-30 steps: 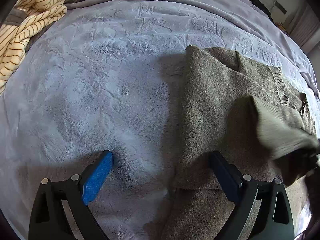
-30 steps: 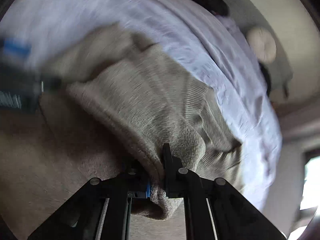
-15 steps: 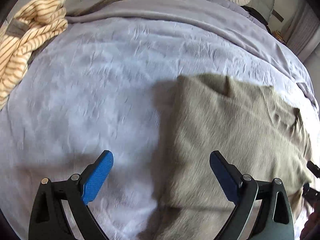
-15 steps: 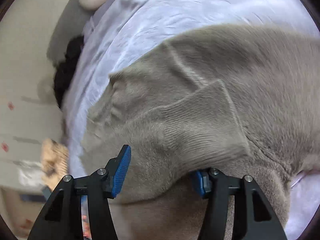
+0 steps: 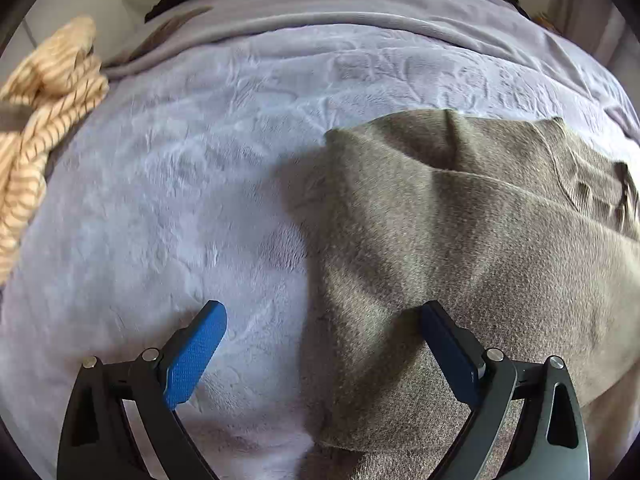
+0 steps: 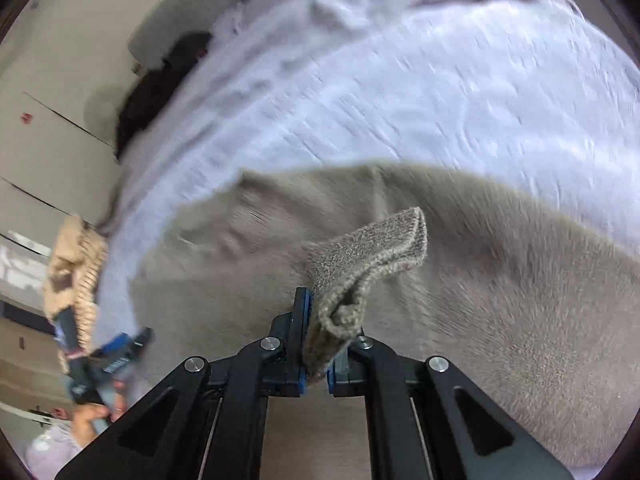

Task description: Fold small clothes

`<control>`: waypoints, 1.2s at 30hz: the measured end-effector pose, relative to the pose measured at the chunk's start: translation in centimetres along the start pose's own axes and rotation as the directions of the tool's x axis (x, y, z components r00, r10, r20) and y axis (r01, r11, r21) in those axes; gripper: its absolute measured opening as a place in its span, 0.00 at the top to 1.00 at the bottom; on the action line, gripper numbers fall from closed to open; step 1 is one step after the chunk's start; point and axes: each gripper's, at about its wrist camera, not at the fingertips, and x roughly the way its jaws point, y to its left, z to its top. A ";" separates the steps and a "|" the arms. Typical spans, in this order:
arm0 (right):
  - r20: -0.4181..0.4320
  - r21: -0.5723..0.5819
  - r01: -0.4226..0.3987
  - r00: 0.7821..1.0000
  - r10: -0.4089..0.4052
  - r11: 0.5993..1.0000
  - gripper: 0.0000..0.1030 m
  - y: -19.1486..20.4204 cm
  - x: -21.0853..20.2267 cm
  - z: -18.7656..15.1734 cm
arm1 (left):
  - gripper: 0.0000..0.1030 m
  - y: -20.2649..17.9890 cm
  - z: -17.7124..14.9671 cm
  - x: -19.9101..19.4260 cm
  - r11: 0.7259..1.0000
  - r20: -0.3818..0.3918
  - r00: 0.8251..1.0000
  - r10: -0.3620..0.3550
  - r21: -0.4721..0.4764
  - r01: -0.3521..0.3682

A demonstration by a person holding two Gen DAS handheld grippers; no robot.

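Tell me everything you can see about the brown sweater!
The sweater is a fuzzy grey-brown knit, partly folded on the purple blanket. A ribbed neckline shows at its far right. The right gripper pinches a ribbed edge, lifting it. The open left gripper straddles its near left edge.

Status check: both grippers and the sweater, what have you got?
Left gripper open, hovering over grey sweater's left edge. Right gripper shut on ribbed cuff, lifted off the body. Striped garment off left, not in the way.
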 end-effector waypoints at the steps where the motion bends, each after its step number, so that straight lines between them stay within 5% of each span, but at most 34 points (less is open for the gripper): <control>1: -0.023 0.012 0.021 1.000 -0.020 1.000 0.92 -0.8 0.4 -0.3 | 0.05 0.2 0.0 0.1 1.000 -0.012 1.000 -0.007 -0.011 0.007; 5: -0.021 0.074 0.035 0.999 -0.034 0.997 0.83 -2.8 0.2 -1.4 | 0.05 0.5 0.0 -0.2 0.999 -0.063 0.997 -0.034 0.000 0.034; 12: -0.051 0.057 0.237 0.971 -0.234 0.970 0.63 -3.9 -4.0 -2.5 | 0.05 -0.8 -0.9 -4.4 0.996 -0.062 0.995 -0.077 0.039 0.079; 28: -0.146 0.255 0.133 0.984 -0.098 0.958 0.52 -7.2 -9.2 -10.9 | 0.05 -14.1 -7.3 -9.5 0.930 -0.219 0.953 -0.208 0.257 0.262; 36: -0.097 0.444 0.042 0.995 0.002 0.895 0.52 -12.3 -11.5 -14.8 | 0.05 -19.5 -10.6 -10.6 0.885 -0.275 0.939 -0.205 0.358 0.298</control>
